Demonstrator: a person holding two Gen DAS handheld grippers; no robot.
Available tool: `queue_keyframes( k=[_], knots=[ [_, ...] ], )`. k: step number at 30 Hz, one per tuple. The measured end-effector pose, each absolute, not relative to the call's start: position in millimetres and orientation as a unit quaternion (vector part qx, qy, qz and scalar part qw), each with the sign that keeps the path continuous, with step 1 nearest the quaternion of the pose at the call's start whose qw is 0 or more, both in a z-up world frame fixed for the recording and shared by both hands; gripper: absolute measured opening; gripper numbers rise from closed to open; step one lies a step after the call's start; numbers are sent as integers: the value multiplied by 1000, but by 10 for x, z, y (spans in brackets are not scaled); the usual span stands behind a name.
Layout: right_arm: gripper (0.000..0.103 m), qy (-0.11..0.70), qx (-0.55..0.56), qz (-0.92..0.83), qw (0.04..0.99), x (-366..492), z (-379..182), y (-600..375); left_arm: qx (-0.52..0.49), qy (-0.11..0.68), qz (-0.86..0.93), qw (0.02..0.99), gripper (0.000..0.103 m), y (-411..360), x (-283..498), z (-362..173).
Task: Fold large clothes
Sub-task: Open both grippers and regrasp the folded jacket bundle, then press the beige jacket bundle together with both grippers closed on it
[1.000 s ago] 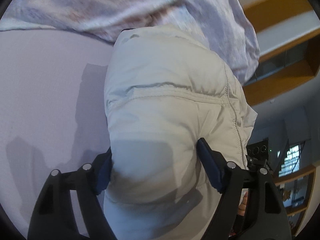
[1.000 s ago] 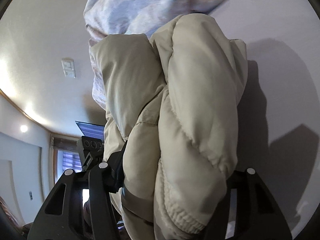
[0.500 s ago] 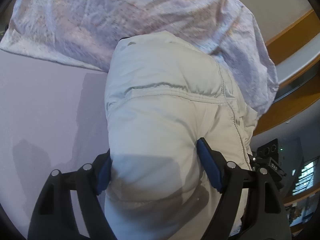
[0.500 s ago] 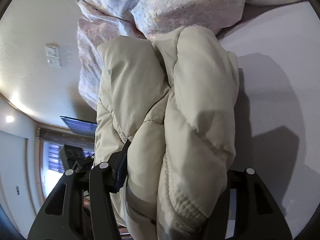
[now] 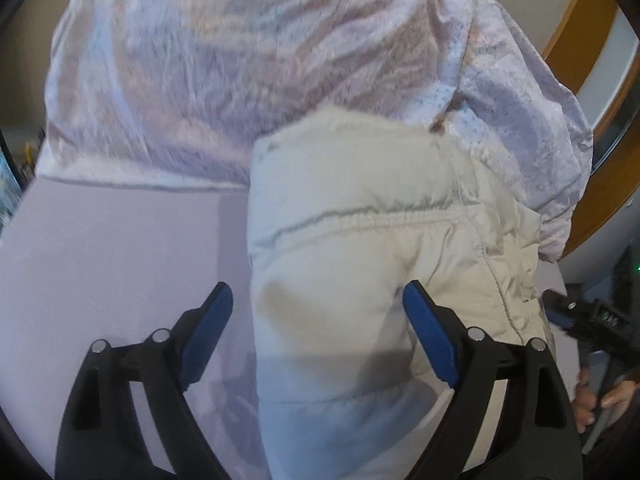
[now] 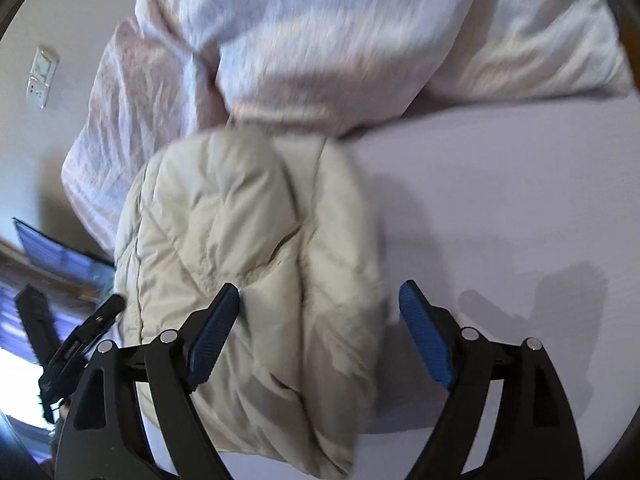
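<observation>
**Folded puffer jacket lies on the bed, both grippers spread wide**

A cream quilted puffer jacket (image 5: pixel 360 248) lies bundled on a pale lilac bed sheet (image 5: pixel 112 248), its far end pushed up against a crumpled floral duvet (image 5: pixel 248 64) that fills the top of both views. In the right wrist view the jacket (image 6: pixel 248 240) shows as a thick folded roll, with stitched panels and a seam running down its length; the sheet (image 6: pixel 500 208) stretches bare to its right and the duvet (image 6: pixel 340 32) is heaped beyond it.

The left gripper (image 5: pixel 318 300) has its jaws apart. The blue-padded right finger touches or nearly touches the jacket's side, while the left finger stands clear of the fabric over the sheet, so the jacket is not clamped. The right gripper (image 6: pixel 320 296) also has its jaws apart: the left pad sits against or over the jacket's surface, and the right pad stands apart from it above the sheet, with the jacket's edge between the two.

No containers show in either view; the jacket rests directly on the bed. At the right edge of the left wrist view, the person's hand (image 5: pixel 600 400) grips a black handle. A wall switch plate (image 6: pixel 42 76) appears in the right wrist view at upper left, and wooden trim (image 5: pixel 576 20) curves along the upper right of the left wrist view. Both views are somewhat blurred.
</observation>
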State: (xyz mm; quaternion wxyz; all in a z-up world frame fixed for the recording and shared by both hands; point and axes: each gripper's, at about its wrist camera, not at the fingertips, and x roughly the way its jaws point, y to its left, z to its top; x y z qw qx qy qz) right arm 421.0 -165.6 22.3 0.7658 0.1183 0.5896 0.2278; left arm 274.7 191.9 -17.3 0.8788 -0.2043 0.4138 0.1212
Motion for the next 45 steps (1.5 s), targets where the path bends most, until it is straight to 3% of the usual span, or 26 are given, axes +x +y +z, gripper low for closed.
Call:
queue_keyframes(
  k=[2,4,10,23,34,45],
  knots=[
    [83,570,116,235,779,4252,319,-1612,-195,408,121,883,87,1874,2754,-122],
    [71,550,94,245,793,4227,436,-1439,-195,410,116,883,87,1826,2785,-101],
    [53,512,-5,273,815,4060,481,-796,-165,423,101,885,87,1593,2856,-96],
    [52,561,-14,238,793,4127,-68,-642,-116,441,100,884,95,1405,2951,-197],
    [52,548,7,226,805,4047,-258,-673,-125,459,105,873,101,1438,3027,-416],
    [50,503,60,217,834,4164,219,-655,-130,457,117,872,101,1480,3020,-526]
  ],
)
